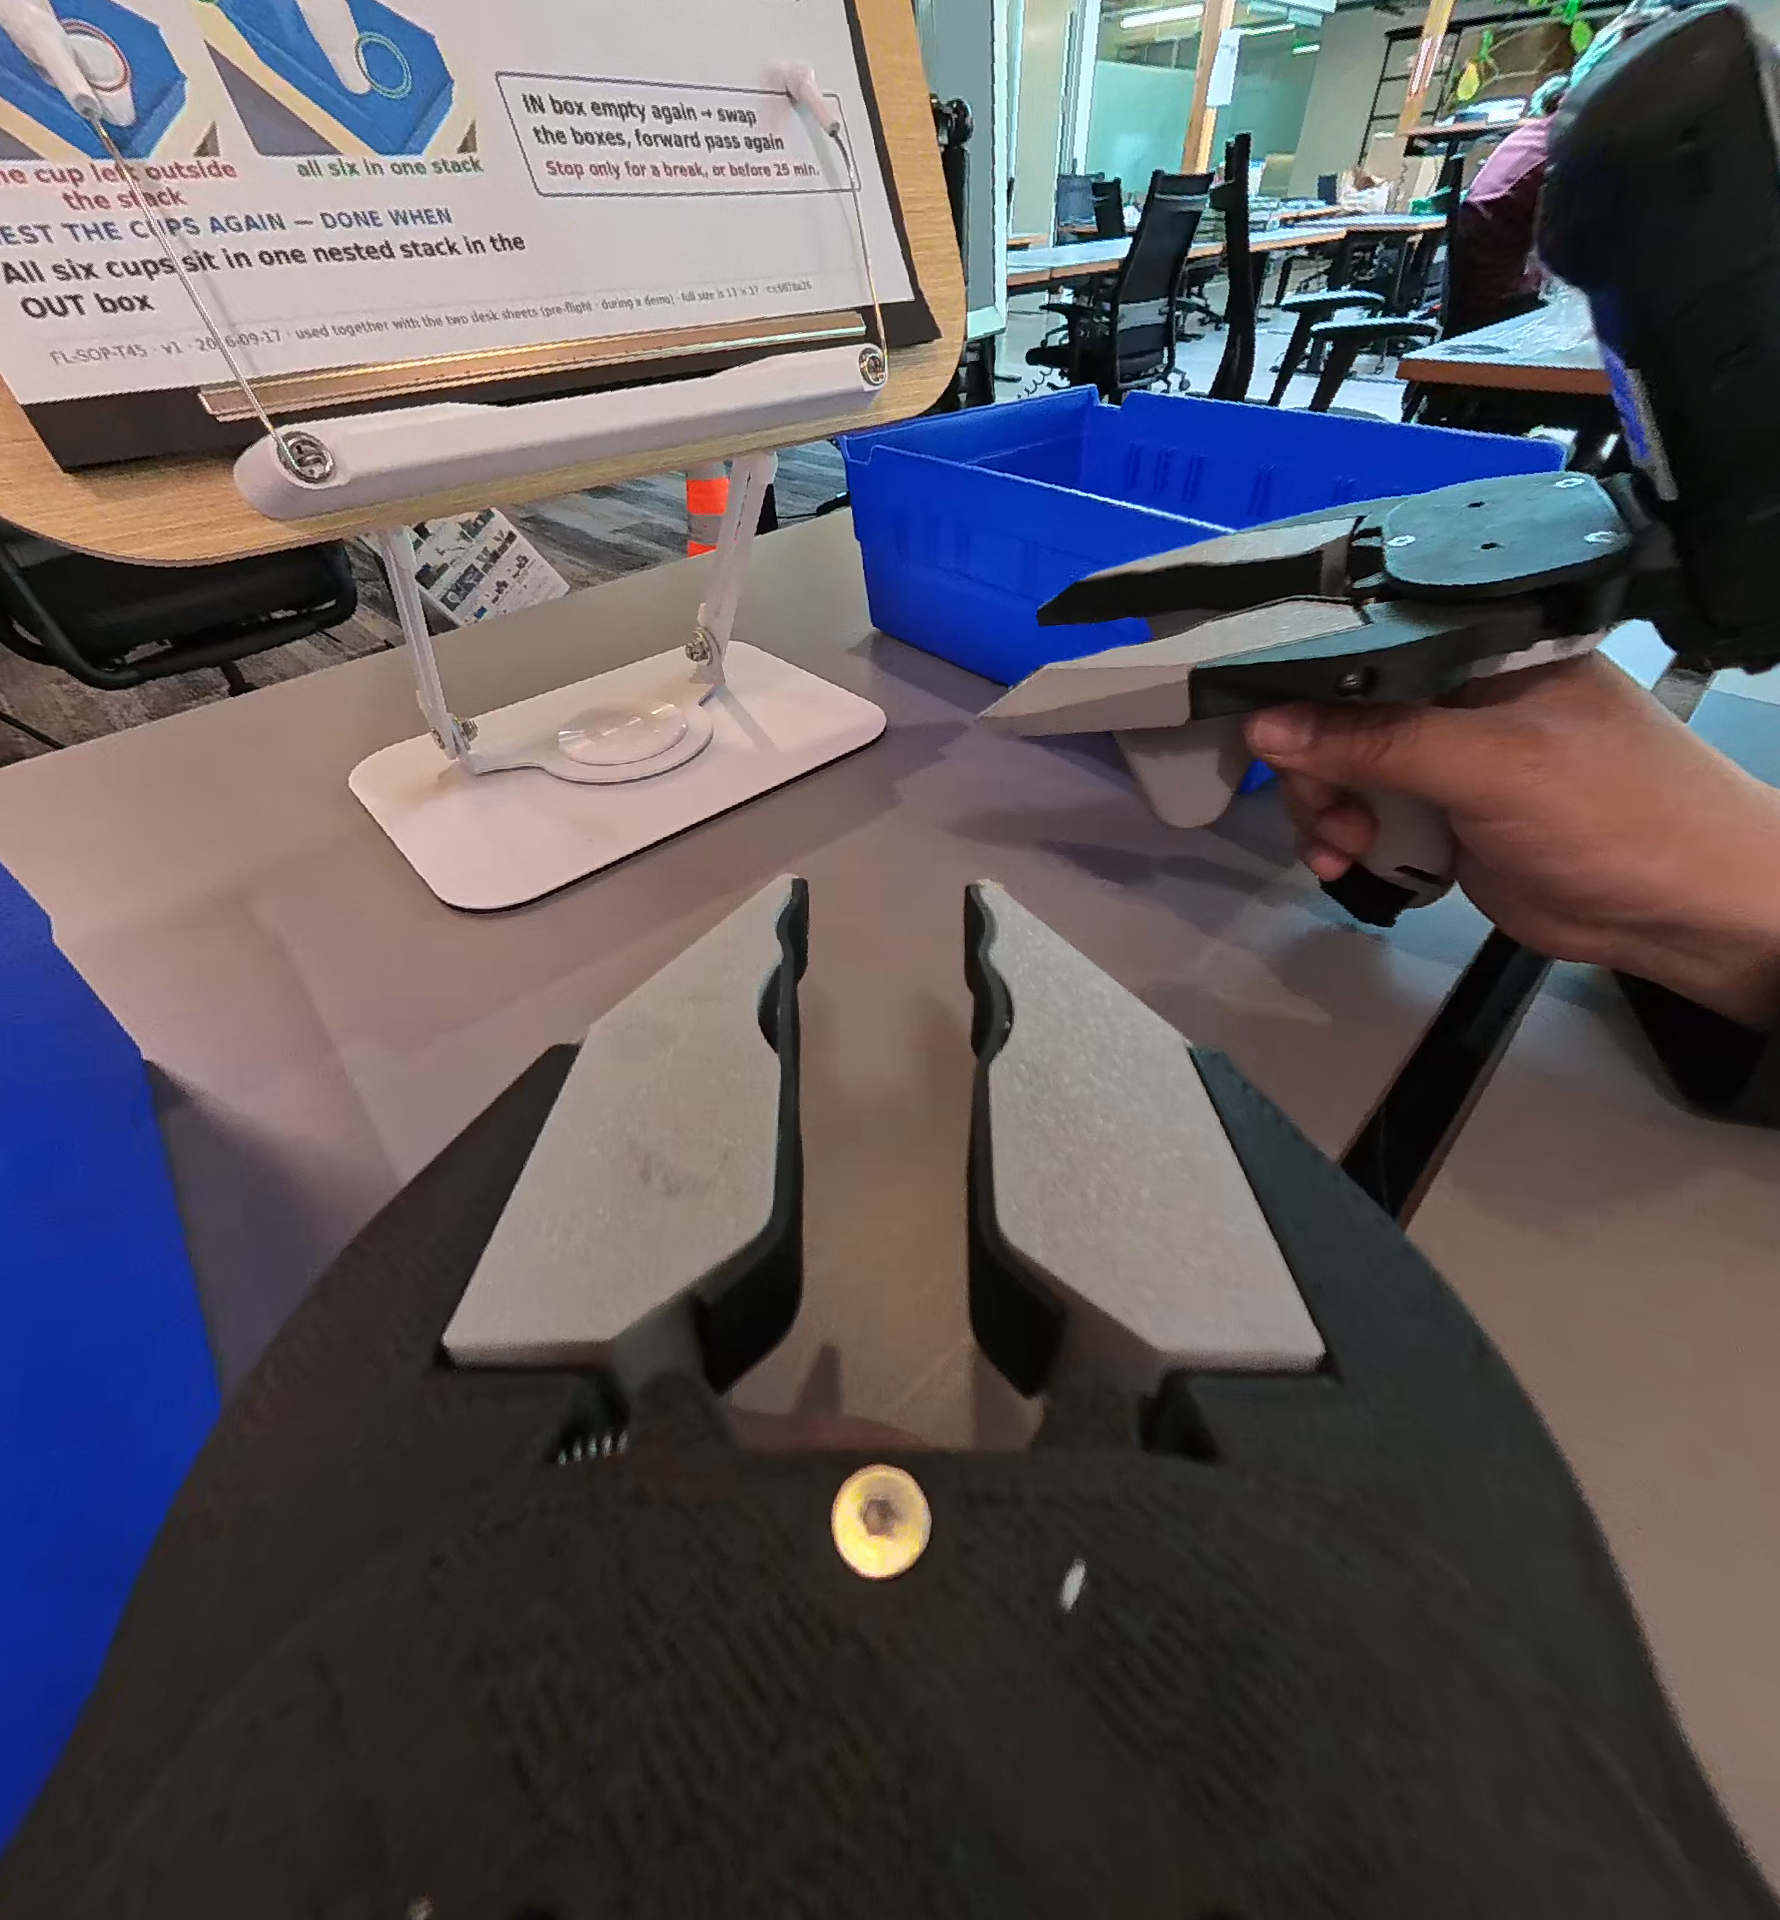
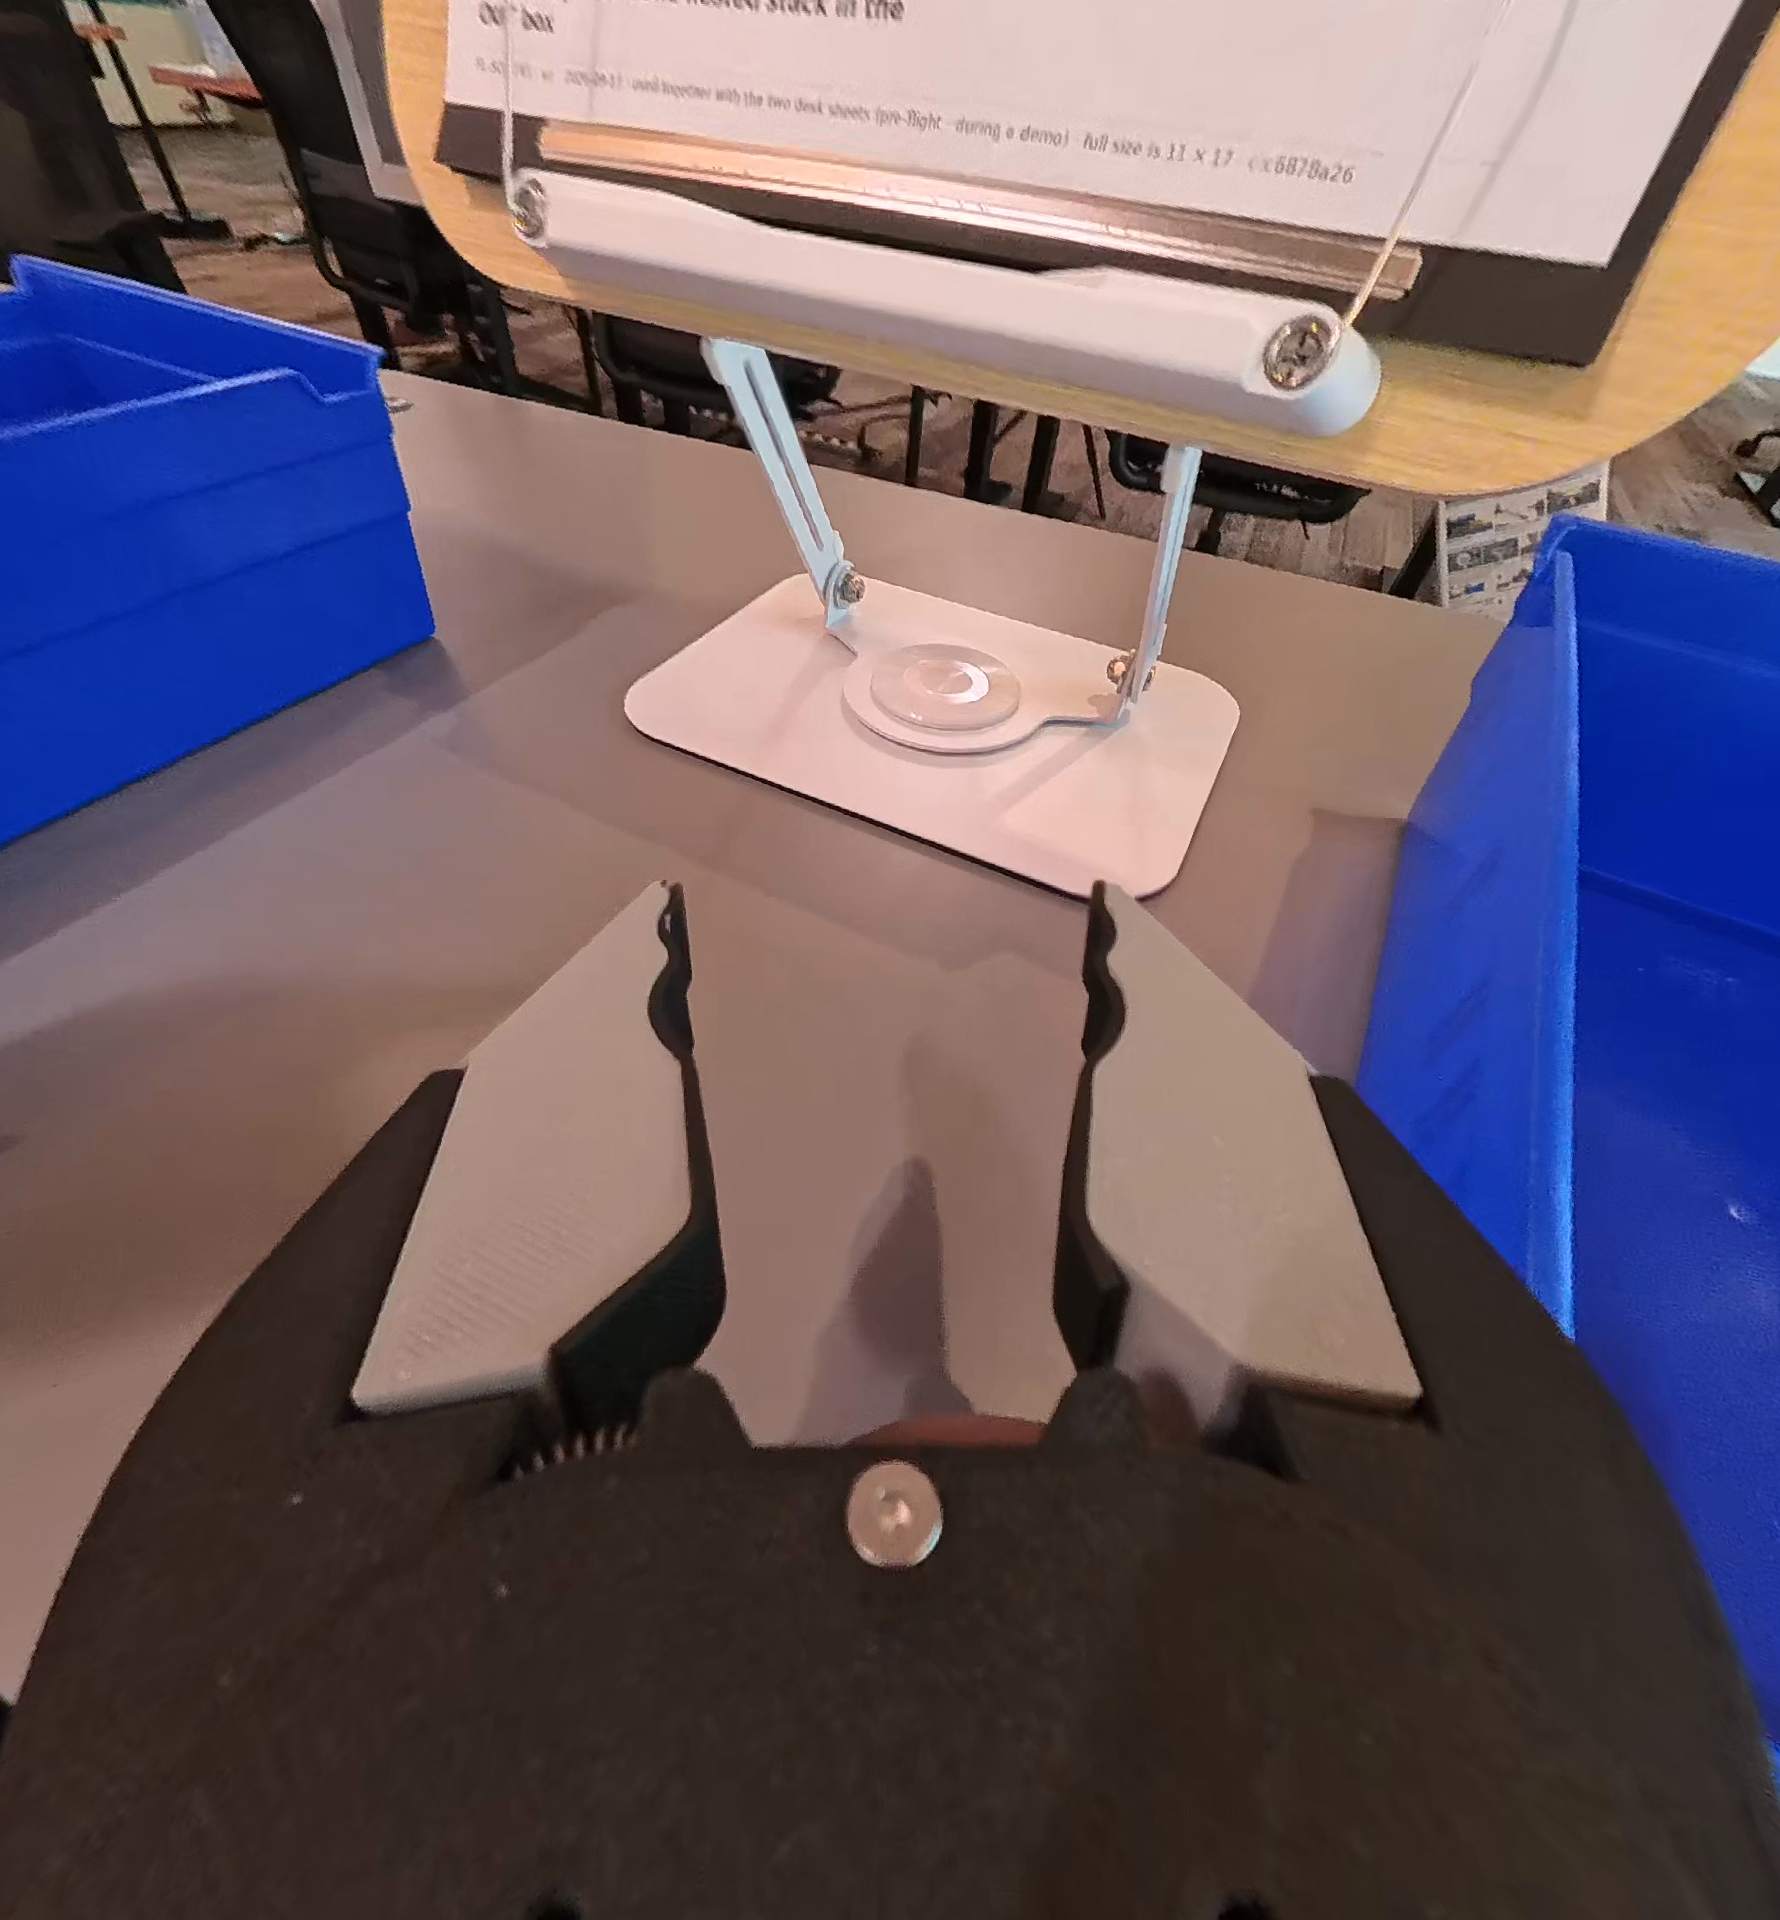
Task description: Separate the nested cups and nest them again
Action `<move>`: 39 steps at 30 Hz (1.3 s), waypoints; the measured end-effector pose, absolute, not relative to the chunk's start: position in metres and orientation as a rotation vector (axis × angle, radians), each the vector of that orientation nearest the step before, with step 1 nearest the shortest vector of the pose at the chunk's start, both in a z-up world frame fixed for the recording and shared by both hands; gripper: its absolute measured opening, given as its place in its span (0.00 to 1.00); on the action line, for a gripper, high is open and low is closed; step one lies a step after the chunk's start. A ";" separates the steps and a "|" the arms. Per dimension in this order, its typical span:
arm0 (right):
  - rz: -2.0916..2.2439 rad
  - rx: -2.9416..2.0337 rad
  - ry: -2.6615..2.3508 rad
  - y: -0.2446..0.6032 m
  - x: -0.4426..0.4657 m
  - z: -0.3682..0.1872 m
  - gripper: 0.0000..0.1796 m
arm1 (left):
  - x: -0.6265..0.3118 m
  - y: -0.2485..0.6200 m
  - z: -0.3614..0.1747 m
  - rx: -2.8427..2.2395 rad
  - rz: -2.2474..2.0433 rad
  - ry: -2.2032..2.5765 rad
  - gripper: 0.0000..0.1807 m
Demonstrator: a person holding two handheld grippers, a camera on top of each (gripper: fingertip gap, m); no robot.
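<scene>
No cups show in either view. My left gripper (image 1: 886,888) is open with a moderate gap and empty, held over the grey table (image 1: 242,935). My right gripper (image 2: 884,888) is open wider and empty over the same table (image 2: 346,935). It also shows in the left wrist view (image 1: 1016,665), held by a hand (image 1: 1551,821), in front of a blue bin (image 1: 1125,520) whose visible inside looks empty. In the right wrist view one blue bin (image 2: 159,540) stands at the left and another (image 2: 1675,1039) close at the right; what shows of their insides is bare.
A document stand with a white base plate (image 1: 605,800) (image 2: 948,769) and a wooden board holding a printed sheet (image 1: 398,260) stands at the table's middle back. A blue bin wall (image 1: 34,1351) fills the left edge. Office chairs and desks stand beyond.
</scene>
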State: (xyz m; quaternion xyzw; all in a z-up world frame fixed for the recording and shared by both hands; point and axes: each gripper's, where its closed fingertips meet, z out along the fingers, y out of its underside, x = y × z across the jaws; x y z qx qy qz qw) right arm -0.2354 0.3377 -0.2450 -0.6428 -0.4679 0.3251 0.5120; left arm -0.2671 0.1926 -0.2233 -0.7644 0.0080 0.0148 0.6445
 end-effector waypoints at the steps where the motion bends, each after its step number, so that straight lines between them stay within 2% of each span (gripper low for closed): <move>1: 0.779 -1.563 -1.124 0.340 -0.235 -0.247 0.41 | -0.267 0.193 -0.223 -1.740 0.033 0.017 0.15; 4: 0.812 -1.617 -1.104 0.344 -0.233 -0.252 0.42 | -0.267 0.192 -0.223 -1.739 0.034 0.016 0.15; 7: 0.841 -1.640 -1.091 0.346 -0.232 -0.252 0.38 | -0.267 0.192 -0.223 -1.740 0.033 0.017 0.15; 13: 0.790 -1.681 -0.967 0.370 -0.217 -0.246 0.46 | -0.267 0.192 -0.223 -1.740 0.035 0.020 0.15; 39: 0.838 -1.556 -1.044 0.347 -0.227 -0.233 0.42 | -0.266 0.193 -0.225 -1.746 0.049 0.032 0.15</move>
